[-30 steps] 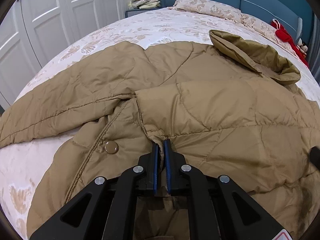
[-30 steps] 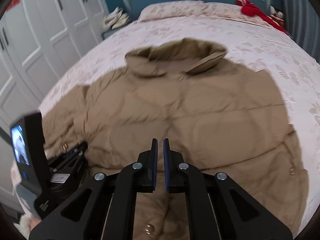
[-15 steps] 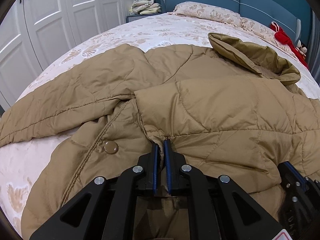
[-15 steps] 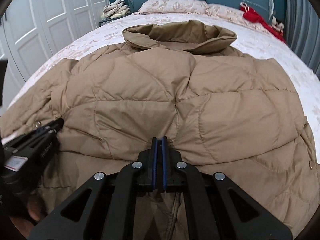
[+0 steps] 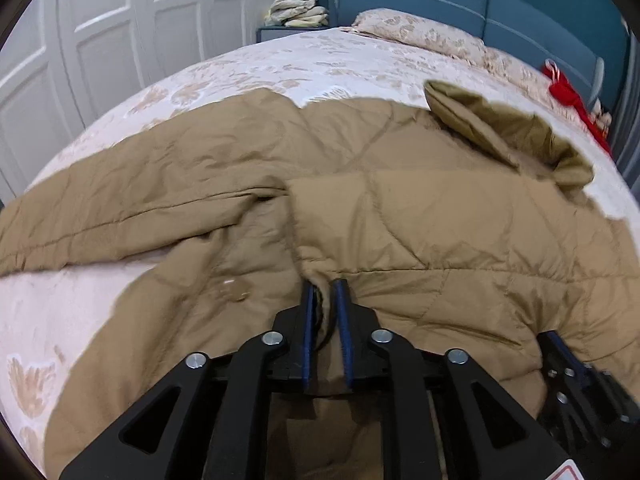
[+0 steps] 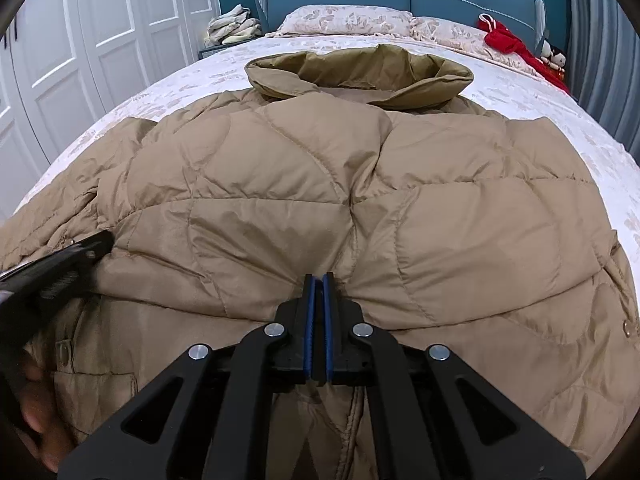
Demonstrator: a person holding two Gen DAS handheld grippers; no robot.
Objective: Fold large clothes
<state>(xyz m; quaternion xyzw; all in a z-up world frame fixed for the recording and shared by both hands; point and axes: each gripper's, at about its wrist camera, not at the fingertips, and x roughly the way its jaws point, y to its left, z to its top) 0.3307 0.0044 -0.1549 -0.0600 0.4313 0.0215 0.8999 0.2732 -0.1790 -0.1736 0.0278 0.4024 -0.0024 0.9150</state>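
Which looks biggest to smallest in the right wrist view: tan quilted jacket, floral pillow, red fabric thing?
1. Tan quilted jacket, though nearest the camera.
2. Floral pillow.
3. Red fabric thing.

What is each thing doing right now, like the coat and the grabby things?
Jacket: spread on the bed, lower part folded up over itself.
Collar: standing open.
Left gripper: jaws just opening, fold of jacket loose between them.
Right gripper: jaws shut on the jacket's folded edge.
Wardrobe doors: closed.
Bed: made, pillows at the head.
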